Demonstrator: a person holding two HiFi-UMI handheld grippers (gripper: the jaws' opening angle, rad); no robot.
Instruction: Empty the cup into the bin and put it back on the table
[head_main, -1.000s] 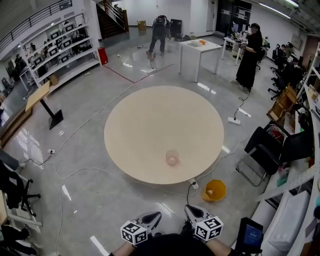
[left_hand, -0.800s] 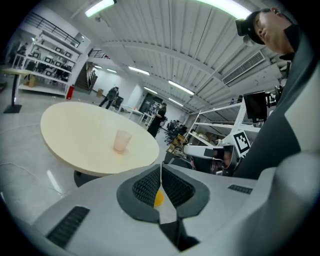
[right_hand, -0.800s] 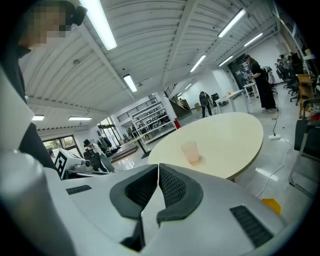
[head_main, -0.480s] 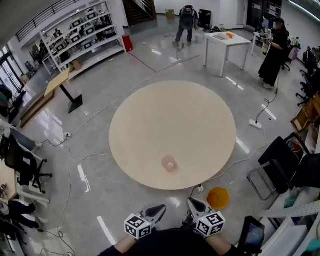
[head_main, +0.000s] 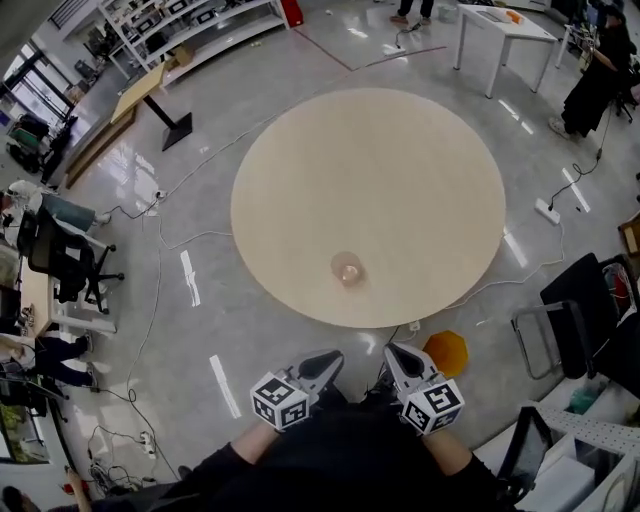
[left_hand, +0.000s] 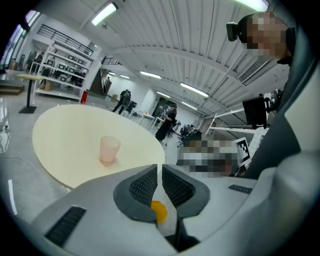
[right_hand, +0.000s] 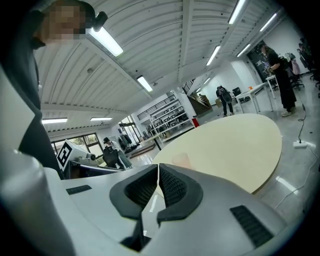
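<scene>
Pink translucent cup (head_main: 348, 268), upright, round table (head_main: 400, 150)

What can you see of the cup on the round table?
The cup is a translucent pinkish tumbler, plastic by its look, tapering toward its base. It stands upright, mouth up, on the round table near the edge closest to the person. Only the table touches it; its contents cannot be made out.
</scene>
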